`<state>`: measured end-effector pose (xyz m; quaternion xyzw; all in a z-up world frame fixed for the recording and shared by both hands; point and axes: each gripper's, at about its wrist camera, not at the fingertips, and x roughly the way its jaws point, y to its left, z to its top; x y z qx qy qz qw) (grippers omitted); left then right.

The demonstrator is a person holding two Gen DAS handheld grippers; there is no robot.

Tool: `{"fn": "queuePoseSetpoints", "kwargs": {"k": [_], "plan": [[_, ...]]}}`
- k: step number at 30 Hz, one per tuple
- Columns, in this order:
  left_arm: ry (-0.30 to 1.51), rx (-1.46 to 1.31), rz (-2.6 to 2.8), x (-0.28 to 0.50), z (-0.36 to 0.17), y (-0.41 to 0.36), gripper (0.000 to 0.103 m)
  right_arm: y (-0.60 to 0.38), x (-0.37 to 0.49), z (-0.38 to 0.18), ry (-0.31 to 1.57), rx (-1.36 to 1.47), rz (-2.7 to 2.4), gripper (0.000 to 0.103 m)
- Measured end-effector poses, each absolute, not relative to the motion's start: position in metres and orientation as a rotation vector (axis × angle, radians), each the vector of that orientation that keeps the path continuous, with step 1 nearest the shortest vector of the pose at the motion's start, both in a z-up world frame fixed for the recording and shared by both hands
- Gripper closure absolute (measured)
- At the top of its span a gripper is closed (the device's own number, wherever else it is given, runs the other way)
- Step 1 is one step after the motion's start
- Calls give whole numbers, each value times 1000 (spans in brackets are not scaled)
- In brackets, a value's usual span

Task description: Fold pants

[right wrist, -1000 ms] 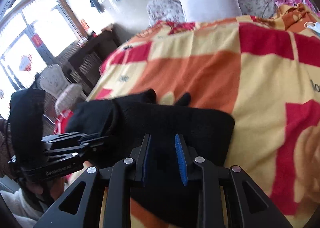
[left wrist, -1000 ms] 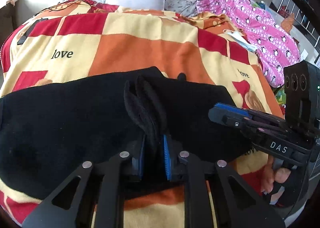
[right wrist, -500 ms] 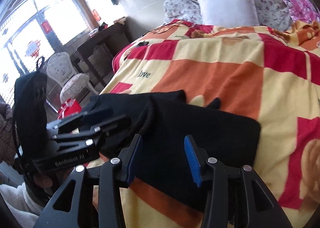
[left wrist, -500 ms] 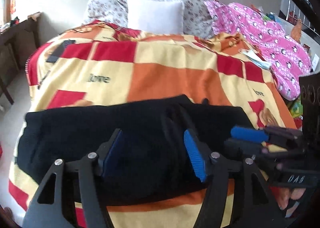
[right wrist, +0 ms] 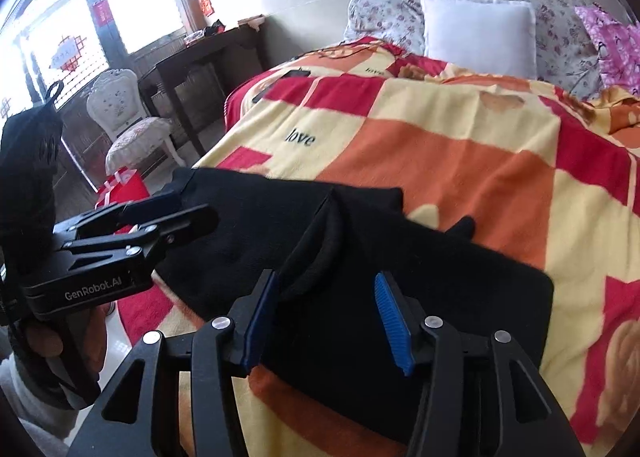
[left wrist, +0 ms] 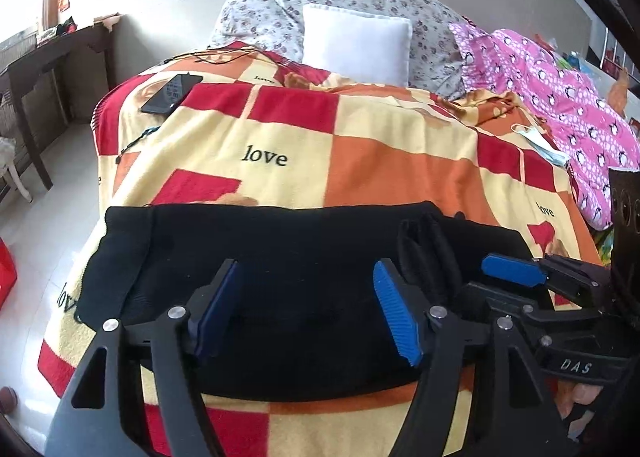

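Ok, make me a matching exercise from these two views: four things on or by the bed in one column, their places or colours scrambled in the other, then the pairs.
Things:
1. black pants
2. white pillow
3. phone
4. face mask

Descriptions:
A. against the floral cushions at the head of the bed
B. beside the pink penguin fabric
C. folded along the blanket's near edge
D. near the blanket's far left corner

Pairs: 1-C, 2-A, 3-D, 4-B
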<state>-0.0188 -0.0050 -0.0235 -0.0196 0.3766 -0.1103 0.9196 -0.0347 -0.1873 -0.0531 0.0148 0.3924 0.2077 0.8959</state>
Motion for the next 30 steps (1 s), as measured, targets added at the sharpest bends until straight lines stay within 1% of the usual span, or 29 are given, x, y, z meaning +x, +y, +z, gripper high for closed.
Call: {"fn": "queuePoseSetpoints", "kwargs": {"k": [3,7,14,18,23,30], "plan": [[779,-45,-219,-18,-25,-2,35,-184,-26,-63,846,24,428,48],[793,-69,-210,-17,-28,6,35,-176,-21,-67,855,4,431,40],[798,-106,-179,-17,-28,22,35,-168,-19,-48,829,5,475,39],[797,-121,-154,-18,-28,33,33,-157,-12,-49,838,14,505,39],[796,-136,-135,-21,-29,45,31,-144,-7,-50,842,11,531,34],[811,-161,-107,-23,-34,61,31,-123,0,-49,845,7,579,34]]}}
